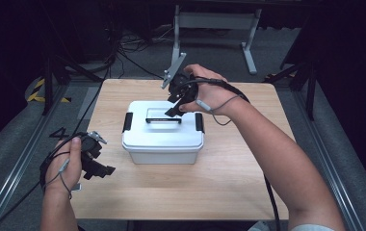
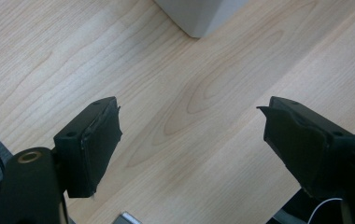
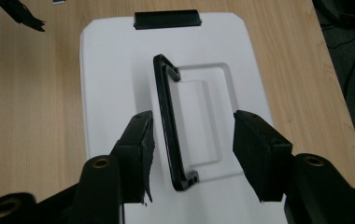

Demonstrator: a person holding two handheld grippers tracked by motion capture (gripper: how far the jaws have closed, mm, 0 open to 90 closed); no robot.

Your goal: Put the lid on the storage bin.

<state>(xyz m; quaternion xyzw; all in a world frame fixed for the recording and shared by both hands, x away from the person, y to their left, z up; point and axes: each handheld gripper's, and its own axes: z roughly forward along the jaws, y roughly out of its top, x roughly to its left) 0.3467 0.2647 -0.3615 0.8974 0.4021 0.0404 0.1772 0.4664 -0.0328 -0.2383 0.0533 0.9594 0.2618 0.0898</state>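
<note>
High view first: nearest me, the left gripper (image 1: pixel 105 169) hangs over bare tabletop (image 1: pixel 229 185) by the near-left edge, jaws spread wide, apart from the white box (image 1: pixel 163 139). Farther in, that box sits mid-table. Above its lid the right gripper (image 3: pixel 192 140) holds its jaws apart, straddling the raised black handle (image 3: pixel 168 121) without touching it.

White box (image 2: pixel 199 16) cut off above

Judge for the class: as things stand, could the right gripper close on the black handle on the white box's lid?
Probably yes. The right gripper hangs open above the box lid, its jaws either side of the black handle, with nothing between them.
</note>
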